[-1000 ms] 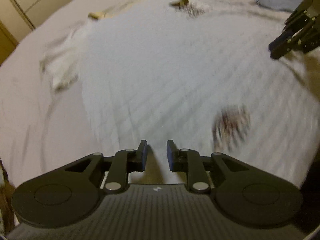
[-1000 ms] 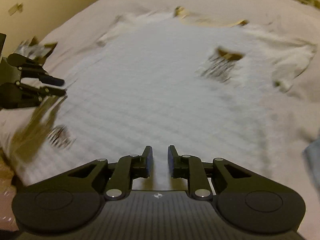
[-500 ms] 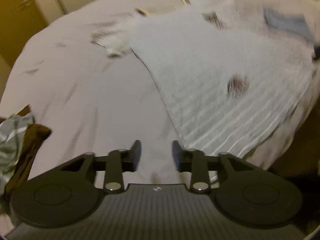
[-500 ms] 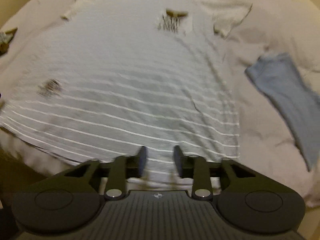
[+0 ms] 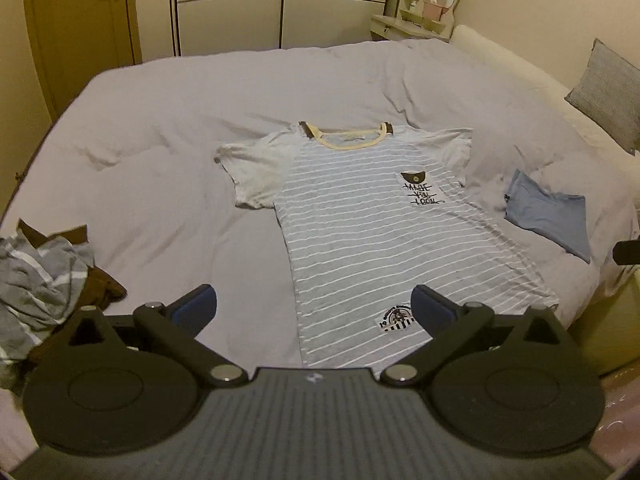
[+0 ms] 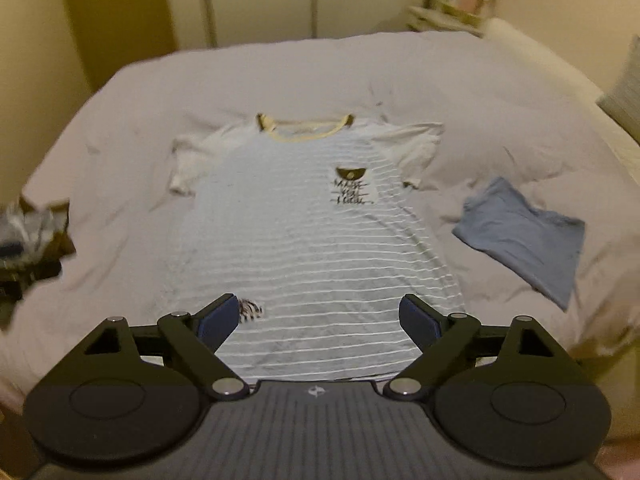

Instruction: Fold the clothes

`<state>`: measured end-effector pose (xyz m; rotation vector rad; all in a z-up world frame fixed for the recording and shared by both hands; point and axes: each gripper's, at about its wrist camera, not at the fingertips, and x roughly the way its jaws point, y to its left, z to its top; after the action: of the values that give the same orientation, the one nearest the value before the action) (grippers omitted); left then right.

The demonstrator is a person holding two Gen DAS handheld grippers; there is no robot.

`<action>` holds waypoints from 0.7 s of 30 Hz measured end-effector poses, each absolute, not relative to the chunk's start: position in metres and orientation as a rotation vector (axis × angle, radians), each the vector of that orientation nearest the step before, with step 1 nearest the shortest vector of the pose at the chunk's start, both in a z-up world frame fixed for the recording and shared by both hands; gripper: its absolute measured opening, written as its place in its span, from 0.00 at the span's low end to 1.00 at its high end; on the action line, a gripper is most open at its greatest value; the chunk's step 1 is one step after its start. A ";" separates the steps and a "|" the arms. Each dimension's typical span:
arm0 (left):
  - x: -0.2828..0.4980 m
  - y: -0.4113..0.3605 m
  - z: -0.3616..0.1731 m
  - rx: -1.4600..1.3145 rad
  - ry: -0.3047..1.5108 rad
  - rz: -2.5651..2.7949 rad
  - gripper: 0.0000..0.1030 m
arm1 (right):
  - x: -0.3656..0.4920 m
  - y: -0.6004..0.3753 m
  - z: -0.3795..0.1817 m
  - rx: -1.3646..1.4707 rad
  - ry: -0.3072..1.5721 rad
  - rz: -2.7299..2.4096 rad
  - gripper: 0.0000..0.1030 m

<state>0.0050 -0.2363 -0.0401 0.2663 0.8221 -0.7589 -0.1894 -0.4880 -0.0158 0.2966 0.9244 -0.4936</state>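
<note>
A light blue T-shirt with white stripes, white sleeves and a yellow collar (image 5: 384,240) lies spread flat, front up, on the bed; it also shows in the right wrist view (image 6: 312,248). Its hem is nearest me, its collar far. My left gripper (image 5: 314,306) is open and empty, held above the hem's left part. My right gripper (image 6: 320,316) is open and empty above the middle of the hem. A tip of the right gripper (image 5: 626,252) shows at the left wrist view's right edge.
A folded blue garment (image 5: 548,212) lies right of the shirt, also in the right wrist view (image 6: 520,240). A crumpled pile of grey striped and brown clothes (image 5: 48,284) sits at the bed's left edge. A grey pillow (image 5: 608,92) is far right, wardrobe doors (image 5: 228,4) behind.
Both grippers have opened wide and pulled back and up from the shirt. The whole shirt now lies flat in view. The views are steadier now.
</note>
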 end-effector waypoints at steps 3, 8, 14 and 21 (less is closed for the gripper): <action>-0.007 -0.236 -0.023 0.270 0.805 -0.767 0.99 | -0.195 -0.490 0.003 0.351 0.951 -0.491 0.86; -0.023 -0.235 -0.006 0.278 0.776 -0.765 0.99 | -0.210 -0.489 0.021 0.372 0.931 -0.452 0.86; -0.034 -0.239 0.000 0.323 0.770 -0.747 0.99 | -0.223 -0.494 0.020 0.416 0.918 -0.435 0.86; -0.036 -0.235 -0.003 0.337 0.762 -0.777 0.99 | -0.221 -0.485 0.007 0.375 0.956 -0.448 0.86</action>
<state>-0.0363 -0.2353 -0.0033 0.3372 0.7617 -0.7769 -0.2213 -0.4851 0.0072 0.3747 0.9562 -0.4479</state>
